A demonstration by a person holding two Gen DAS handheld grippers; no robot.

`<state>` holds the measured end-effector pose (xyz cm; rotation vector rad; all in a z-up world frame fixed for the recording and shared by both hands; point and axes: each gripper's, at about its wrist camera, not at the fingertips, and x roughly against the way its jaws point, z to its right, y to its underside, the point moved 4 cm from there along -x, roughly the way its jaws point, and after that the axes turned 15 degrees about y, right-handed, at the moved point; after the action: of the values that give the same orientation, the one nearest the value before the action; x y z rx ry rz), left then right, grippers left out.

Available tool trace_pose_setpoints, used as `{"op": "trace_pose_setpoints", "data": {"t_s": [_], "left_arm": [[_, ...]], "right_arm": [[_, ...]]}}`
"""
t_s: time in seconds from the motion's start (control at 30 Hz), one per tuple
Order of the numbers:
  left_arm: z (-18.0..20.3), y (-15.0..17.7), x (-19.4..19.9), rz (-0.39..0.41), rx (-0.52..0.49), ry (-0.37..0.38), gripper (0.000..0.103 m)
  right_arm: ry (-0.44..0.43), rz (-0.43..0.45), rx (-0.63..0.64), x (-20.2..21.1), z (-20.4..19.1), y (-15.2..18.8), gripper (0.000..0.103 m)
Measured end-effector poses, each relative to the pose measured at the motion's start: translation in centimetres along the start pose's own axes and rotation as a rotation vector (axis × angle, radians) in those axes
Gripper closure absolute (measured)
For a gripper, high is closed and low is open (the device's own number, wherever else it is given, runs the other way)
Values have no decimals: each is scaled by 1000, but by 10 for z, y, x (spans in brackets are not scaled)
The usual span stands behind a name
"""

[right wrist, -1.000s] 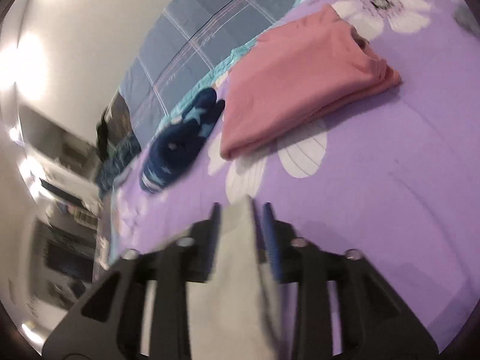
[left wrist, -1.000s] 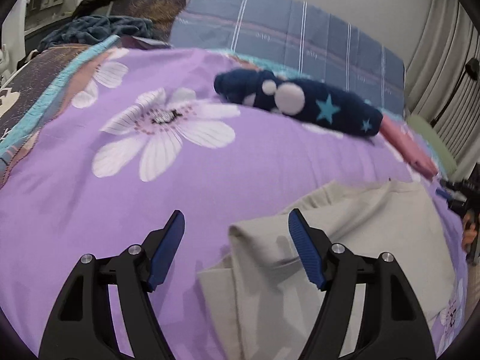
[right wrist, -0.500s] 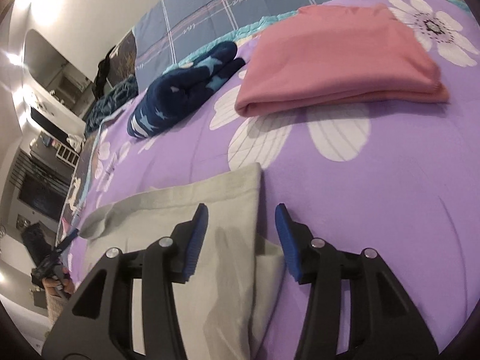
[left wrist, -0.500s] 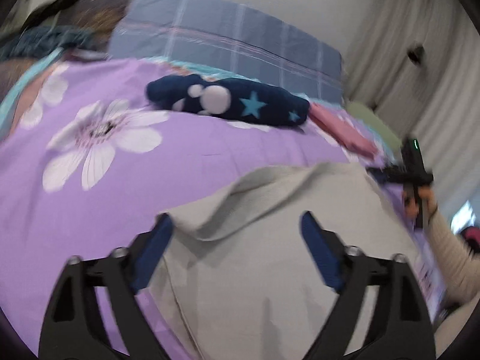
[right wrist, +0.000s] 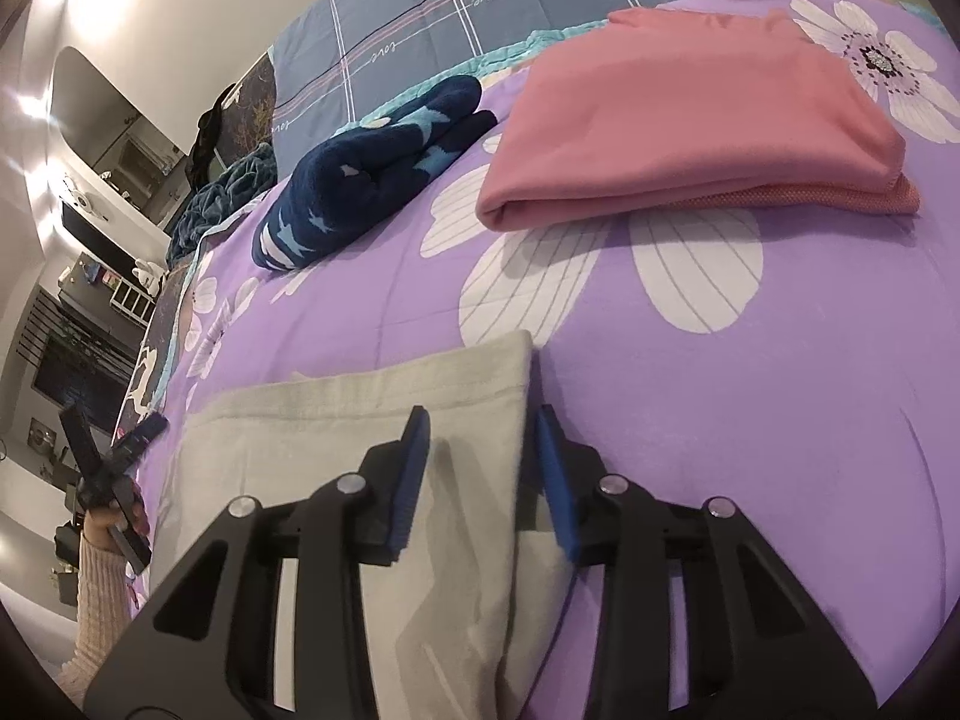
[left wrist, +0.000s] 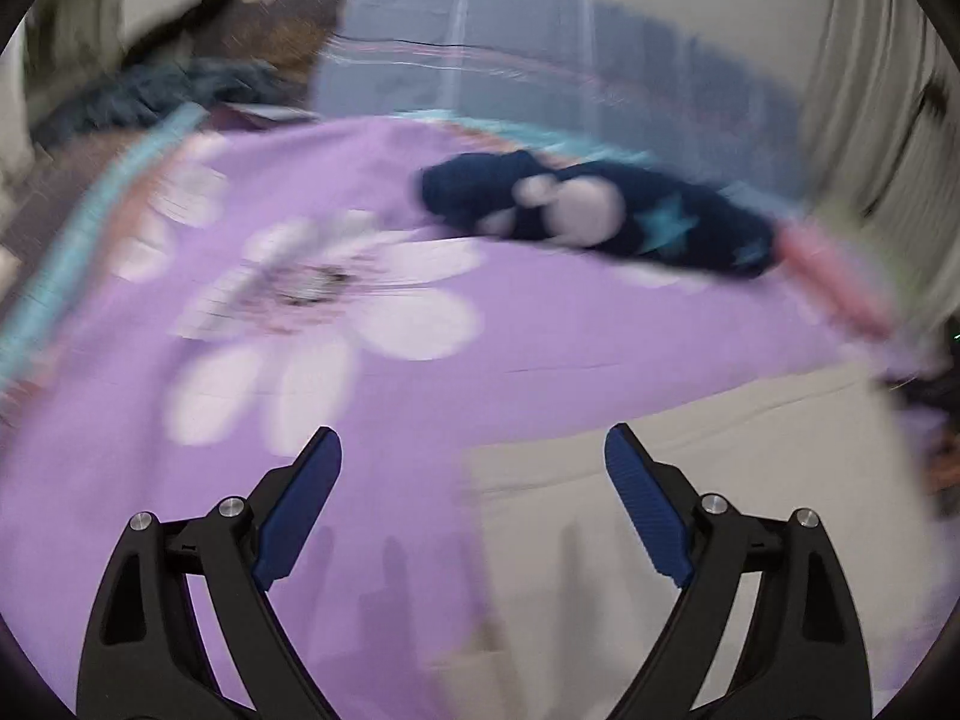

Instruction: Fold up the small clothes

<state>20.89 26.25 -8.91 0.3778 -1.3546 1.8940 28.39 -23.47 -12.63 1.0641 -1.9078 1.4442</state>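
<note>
Cloth: the grey garment (right wrist: 360,420) lies flat on the purple floral bedspread (right wrist: 750,390), folded at least once, top hem straight, right edge a clean line running between our right gripper's (right wrist: 480,444) fingers. In the right wrist view it fills 6 to 9 o'clock. In the left wrist view, which is motion-blurred, it sits at 4 to 5 o'clock.

Right gripper is narrowly parted and straddles the garment's right edge; whether the pads touch cloth, we cannot tell. Left gripper (left wrist: 474,456) is spread wide, holding nothing, with the garment's left corner between its fingers.

For the next fold we judge it best to pinch both corners through all layers, lift level, and lay edge on edge, or the stack skews.

Beyond, at 11 to 12 o'clock in the right view: a rolled navy star-print piece (right wrist: 366,174), and at 1 o'clock a folded pink garment (right wrist: 690,120).
</note>
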Motion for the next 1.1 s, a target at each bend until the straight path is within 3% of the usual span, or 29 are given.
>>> {"op": "trace_pose_setpoints", "data": {"t_s": [0.03,0.13,0.17,0.2,0.23,0.27,0.4,0.47,0.53,0.6,0.67,0.73,0.83,0.9,0.93,0.97,1.03,1.1], "left_arm": [[1,3,-1,-13,12,58,13],[2,17,-15,-82,6,58,15],[1,22,-22,-103,17,64,34],[2,26,-26,-110,33,92,53],[4,28,-29,-103,49,120,96],[6,25,-25,-67,65,146,101],[34,16,15,62,-38,131,100],[38,18,24,50,-76,89,100],[32,22,19,16,-85,23,99],[18,31,9,-22,-53,-44,91],[9,36,11,-8,9,-82,56],[11,36,22,33,21,-87,46],[48,36,38,40,-96,-110,46],[94,46,47,26,-182,-22,45],[125,59,51,-4,-241,54,41],[143,69,54,-24,-287,80,38],[179,99,63,-54,-395,73,36],[197,131,77,-76,-425,62,34]], "right_arm": [[-3,1,5,0,0,0,66],[-19,2,1,-2,0,-1,67],[-20,2,-2,-3,-1,-2,68],[-22,2,-2,-5,-2,-3,82],[-22,0,-1,-6,-4,-4,100],[-17,12,-6,-3,-5,-3,101],[-75,116,-6,29,-13,-9,101],[-33,107,20,27,-13,-11,100],[42,61,20,14,-7,-11,91],[70,27,-26,5,3,-5,88],[55,20,-67,6,12,4,88],[47,19,-68,14,18,13,88],[79,35,-40,35,29,27,86],[75,49,-46,55,36,40,85],[60,58,-38,66,37,49,85],[48,64,-26,76,37,59,85],[25,75,17,98,34,86,79],[9,76,77,117,31,124,72]]}}
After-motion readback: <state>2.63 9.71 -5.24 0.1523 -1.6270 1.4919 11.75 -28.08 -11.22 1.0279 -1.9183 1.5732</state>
